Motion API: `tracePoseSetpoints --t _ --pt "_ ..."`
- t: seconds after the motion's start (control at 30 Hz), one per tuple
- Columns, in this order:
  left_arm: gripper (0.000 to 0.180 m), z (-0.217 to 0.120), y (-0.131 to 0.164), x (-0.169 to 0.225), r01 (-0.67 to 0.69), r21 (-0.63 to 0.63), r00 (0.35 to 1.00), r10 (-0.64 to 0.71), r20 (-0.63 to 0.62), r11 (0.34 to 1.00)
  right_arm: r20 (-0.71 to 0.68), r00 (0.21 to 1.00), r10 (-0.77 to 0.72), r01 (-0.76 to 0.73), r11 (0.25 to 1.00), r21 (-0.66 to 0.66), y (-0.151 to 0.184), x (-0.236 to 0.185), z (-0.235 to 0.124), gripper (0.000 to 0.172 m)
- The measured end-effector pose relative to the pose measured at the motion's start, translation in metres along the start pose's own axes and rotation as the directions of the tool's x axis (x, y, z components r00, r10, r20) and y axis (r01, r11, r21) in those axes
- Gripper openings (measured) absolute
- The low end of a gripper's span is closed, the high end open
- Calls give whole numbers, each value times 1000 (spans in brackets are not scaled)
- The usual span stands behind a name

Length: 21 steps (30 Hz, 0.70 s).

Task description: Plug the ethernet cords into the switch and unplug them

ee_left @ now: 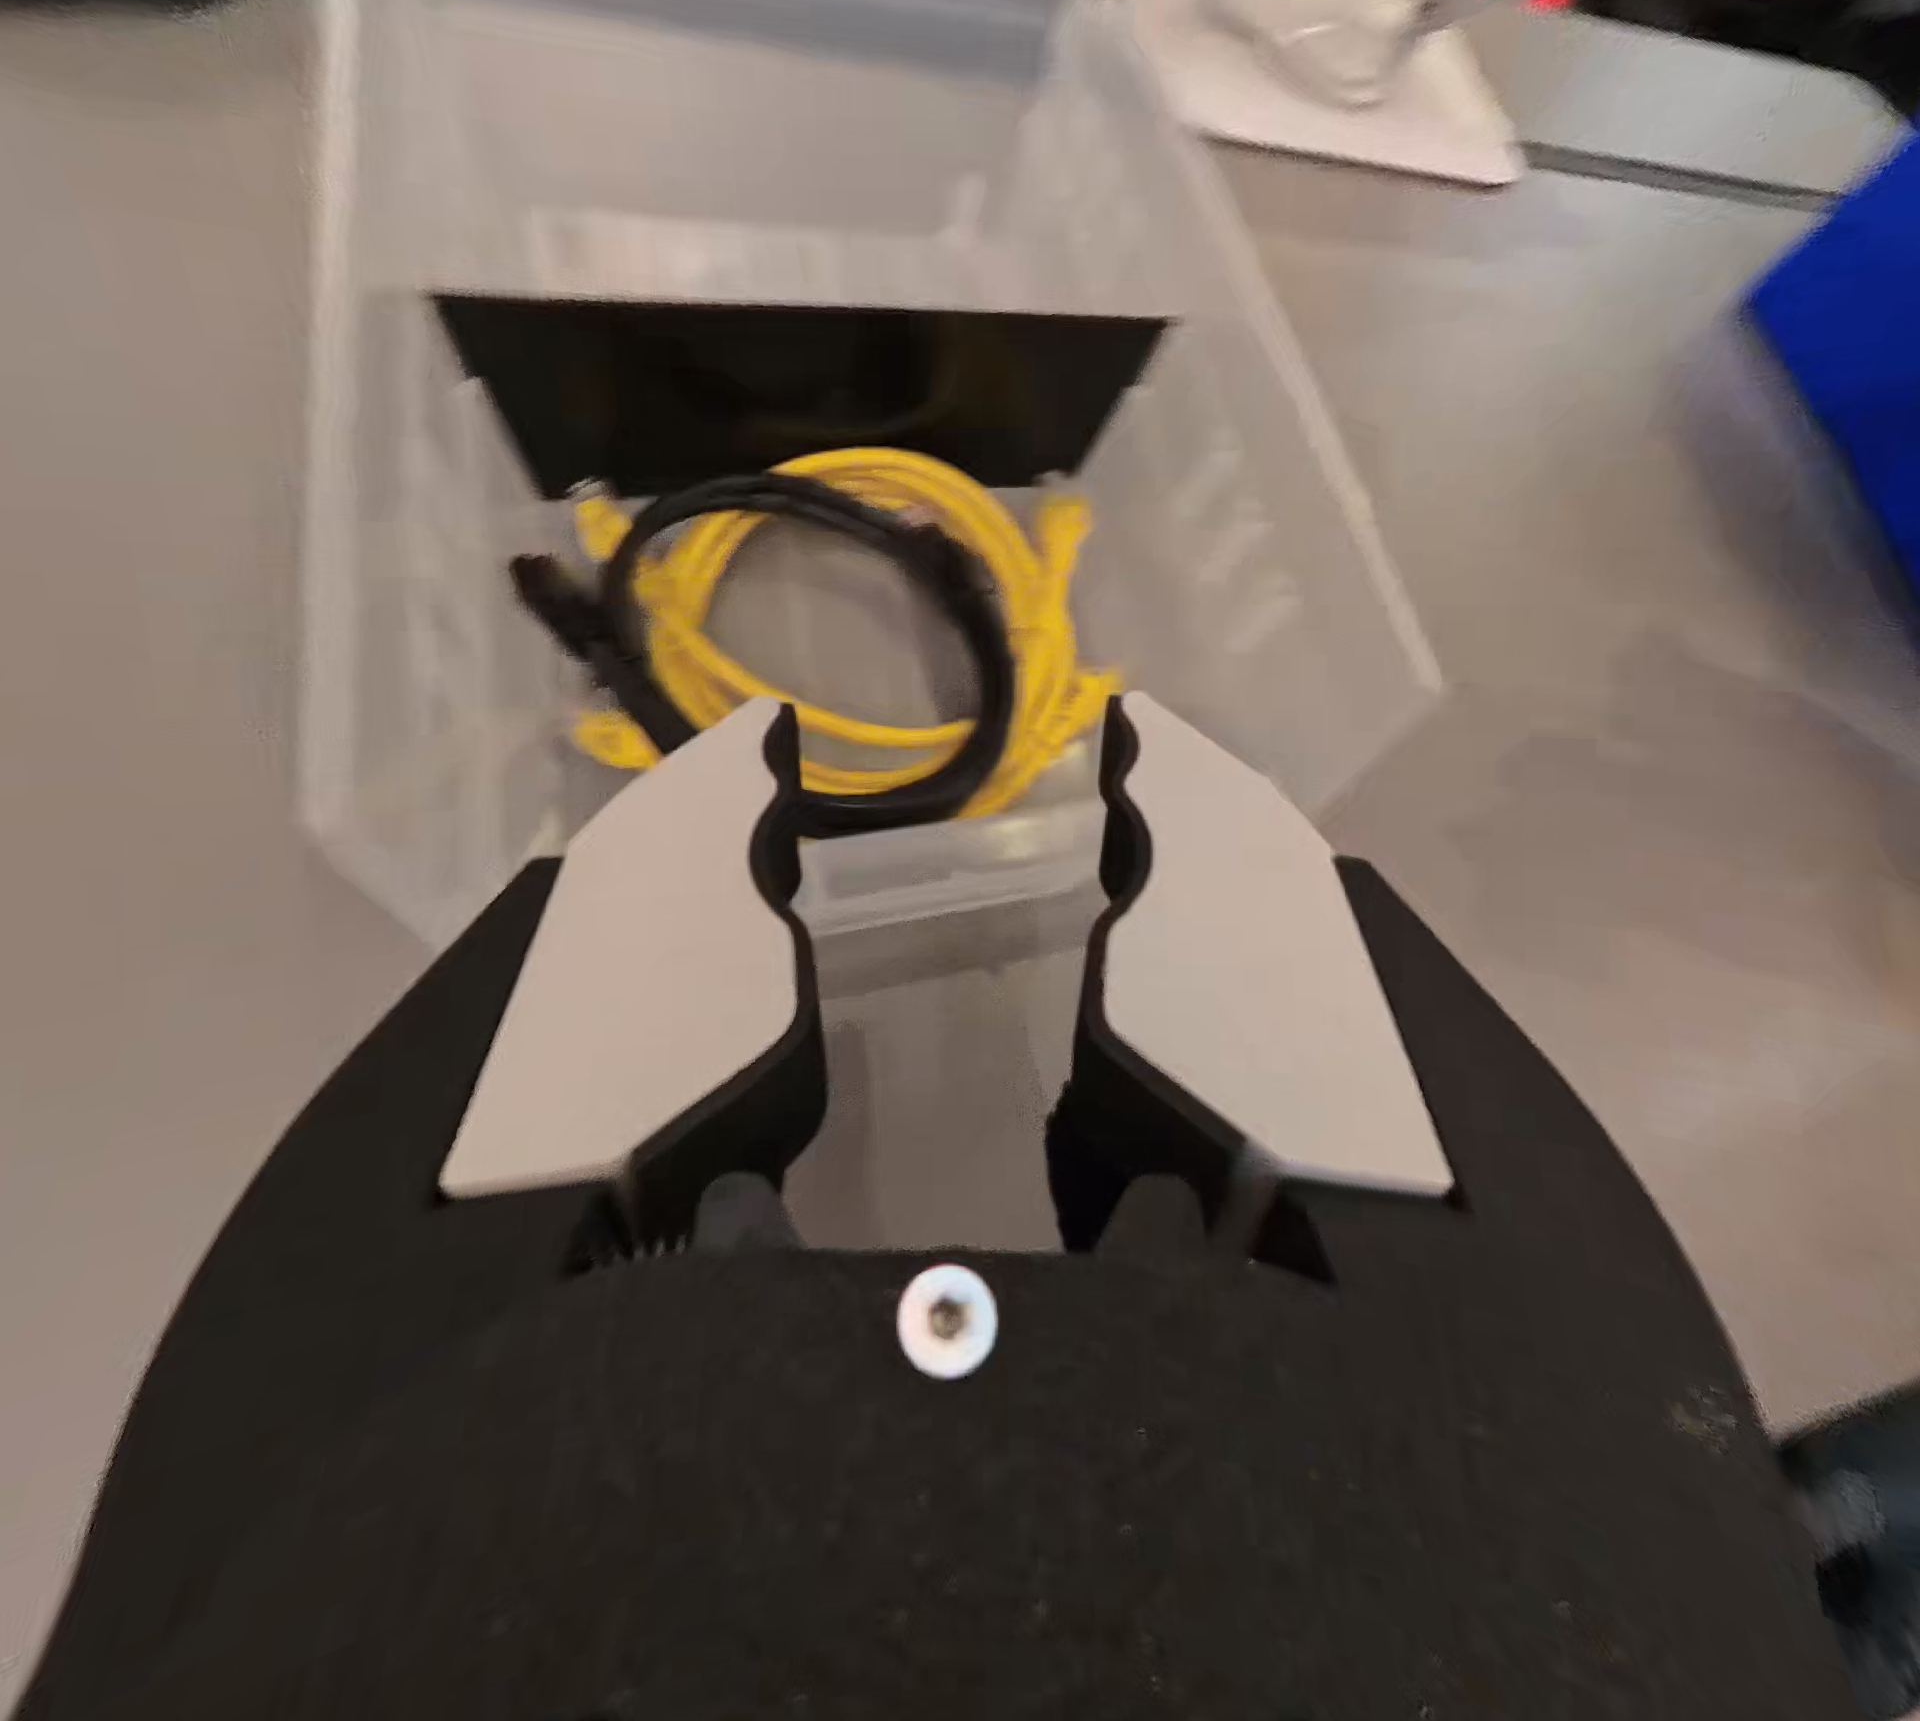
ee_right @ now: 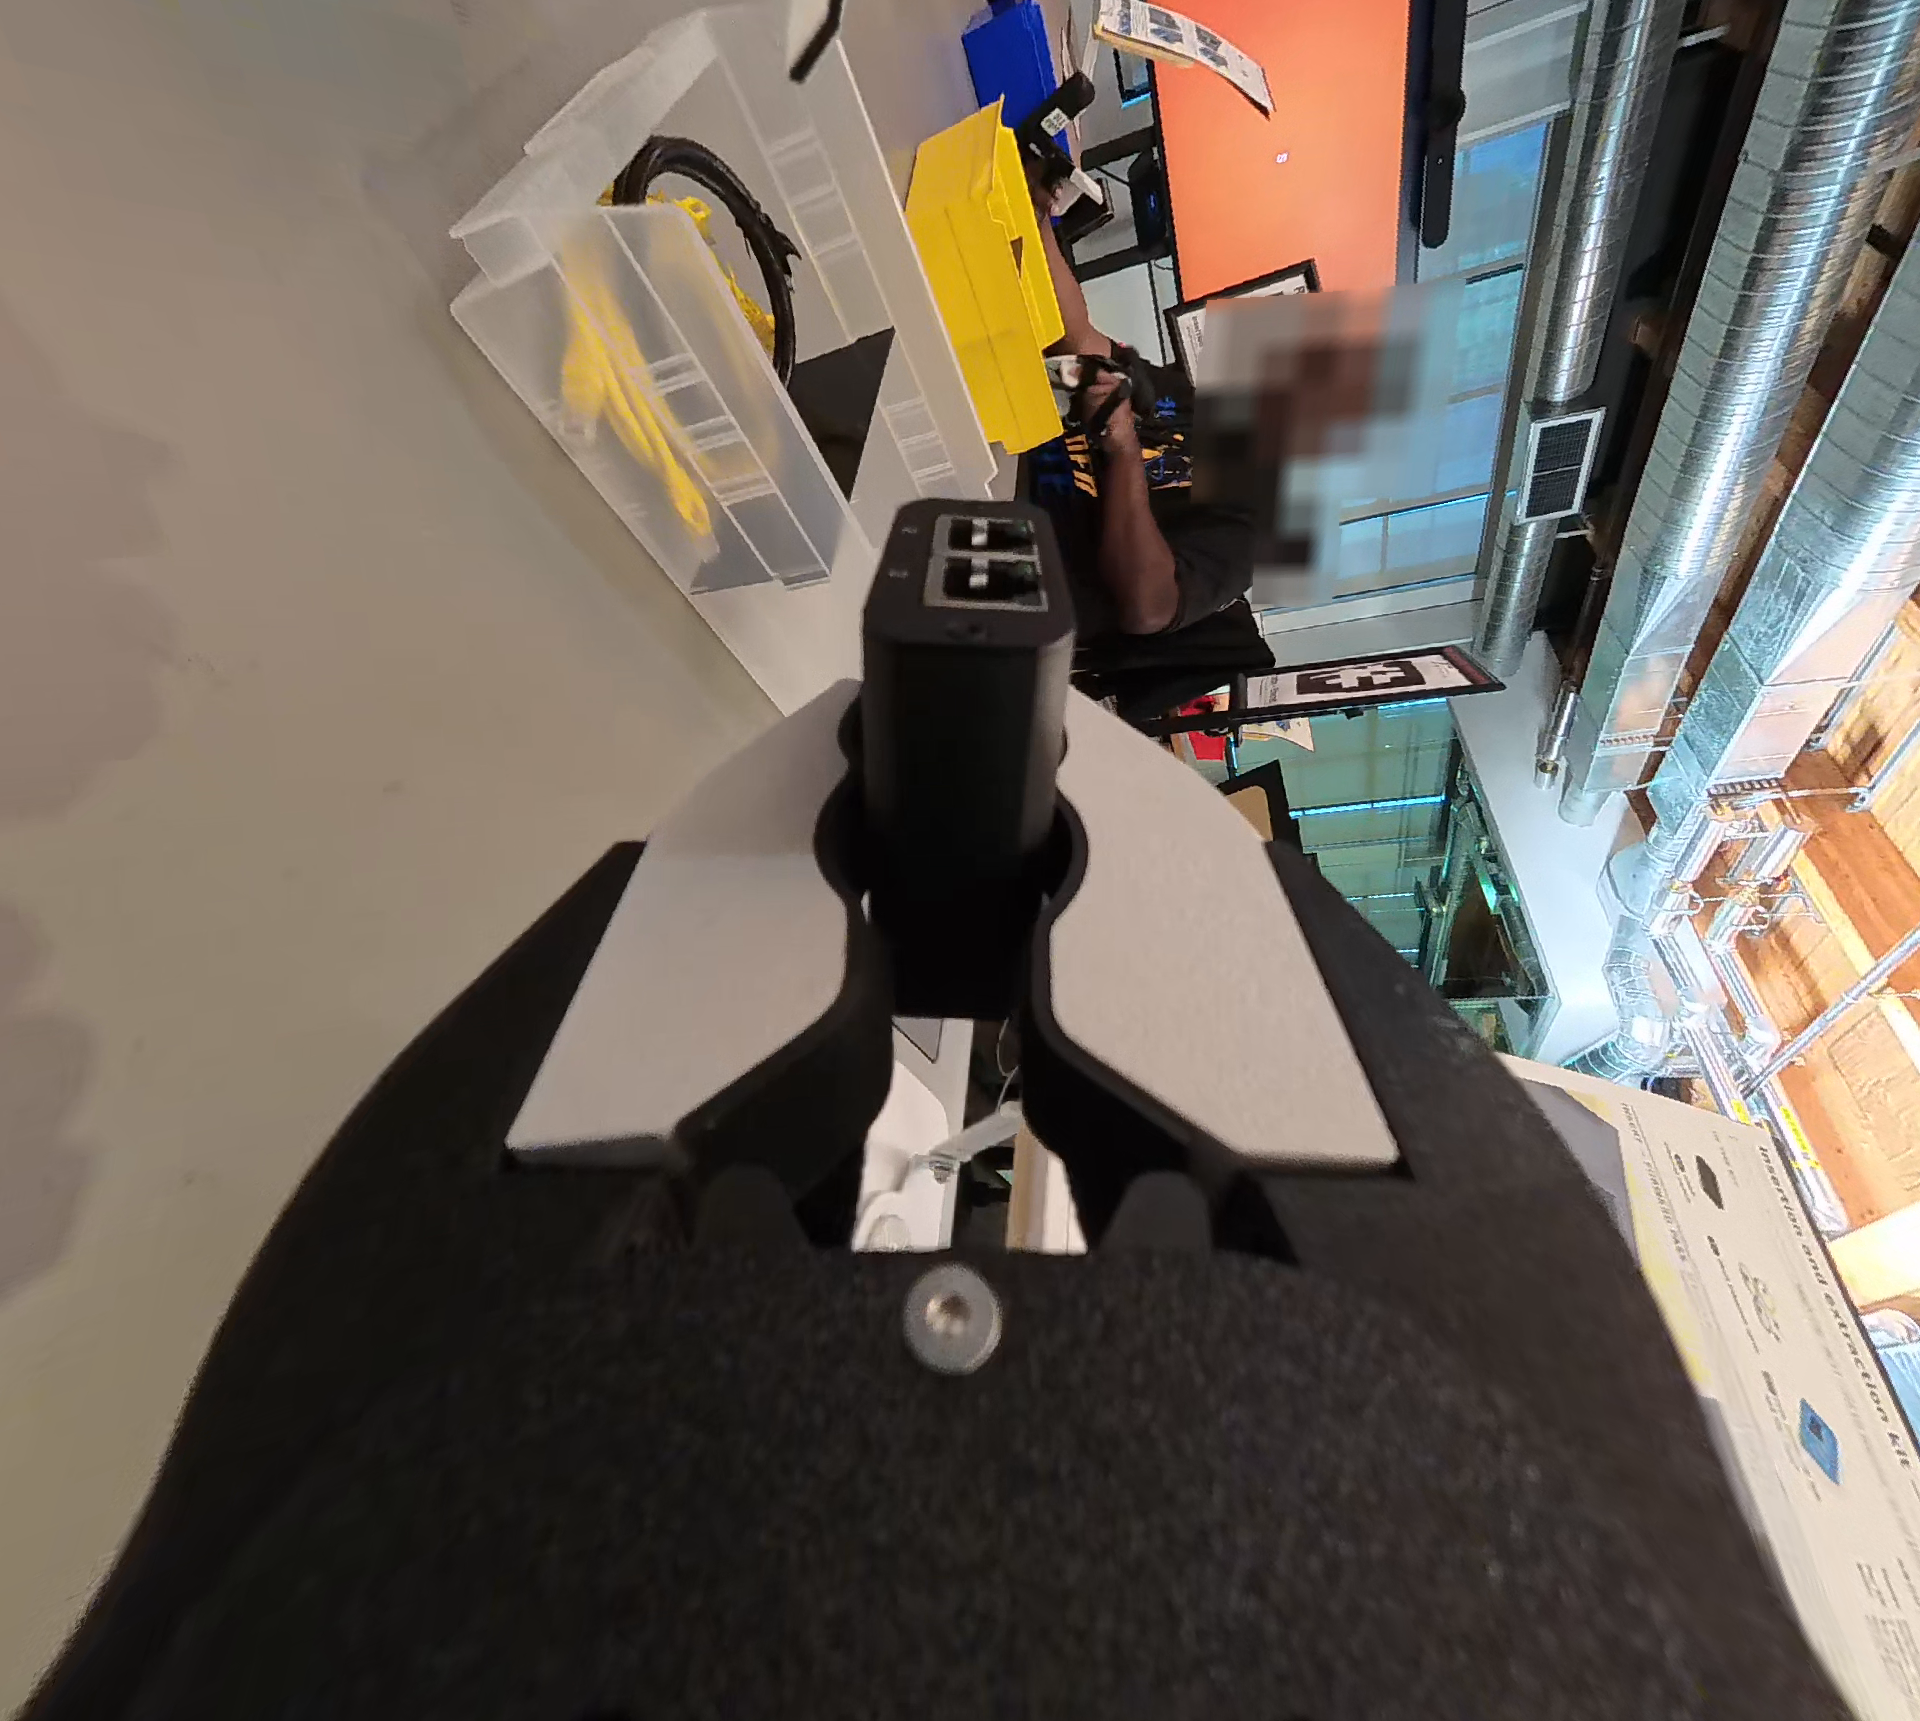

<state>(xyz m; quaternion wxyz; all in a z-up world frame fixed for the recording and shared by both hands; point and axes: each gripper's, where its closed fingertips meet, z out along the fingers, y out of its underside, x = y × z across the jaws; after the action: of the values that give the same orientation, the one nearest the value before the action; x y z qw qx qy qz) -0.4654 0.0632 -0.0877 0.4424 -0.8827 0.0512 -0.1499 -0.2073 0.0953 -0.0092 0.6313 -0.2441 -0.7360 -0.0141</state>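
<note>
left wrist view shows my left gripper [ee_left: 951, 736] with jaws apart and holding nothing, hovering just over the coiled cords [ee_left: 831, 622], yellow and black, in a clear bin [ee_left: 343, 424] on the tabletop [ee_left: 135, 528]. i judge the cords light and floppy, so i'd take one by its stiff plug end rather than the loop. my right gripper [ee_right: 961, 736] is rolled sideways, jaws clamped on the body of the black switch [ee_right: 961, 695], a rigid, smooth box whose two ports face away from me, both unplugged.
</note>
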Motion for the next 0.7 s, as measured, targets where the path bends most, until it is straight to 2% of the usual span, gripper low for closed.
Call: tracePoseSetpoints --t 0.1,0.17,0.27,0.37,0.43,0.5,0.53,0.7 --pt "53 20 3 -37 80 -81 986 -67 150 994 -4 1000 2 -2 1000 1 -1 3 -2 25" --pt "54 29 11 -55 84 -144 968 -46 248 986 -8 1000 9 -9 1000 7 -2 4 -3 25" --pt "54 41 24 -62 71 -233 949 6 314 970 -7 1000 11 -11 1000 10 -3 5 -5 25" --pt "52 54 25 -63 78 -279 942 20 334 957 -4 1000 27 -27 999 24 -4 5 -4 25" --pt "40 58 22 -68 103 -301 934 11 356 948 -1 1000 31 -31 999 33 -7 4 -3 25" --pt "16 58 20 -79 140 -305 919 -9 394 942 2 1000 23 -23 999 38 -10 4 -3 25" --pt "11 58 18 -82 145 -299 915 -12 404 943 1 1000 15 -15 999 37 -12 5 -4 25" --pt "9 61 15 -83 96 -310 914 39 404 946 -13 1000 -9 10 999 41 -22 13 -11 25"
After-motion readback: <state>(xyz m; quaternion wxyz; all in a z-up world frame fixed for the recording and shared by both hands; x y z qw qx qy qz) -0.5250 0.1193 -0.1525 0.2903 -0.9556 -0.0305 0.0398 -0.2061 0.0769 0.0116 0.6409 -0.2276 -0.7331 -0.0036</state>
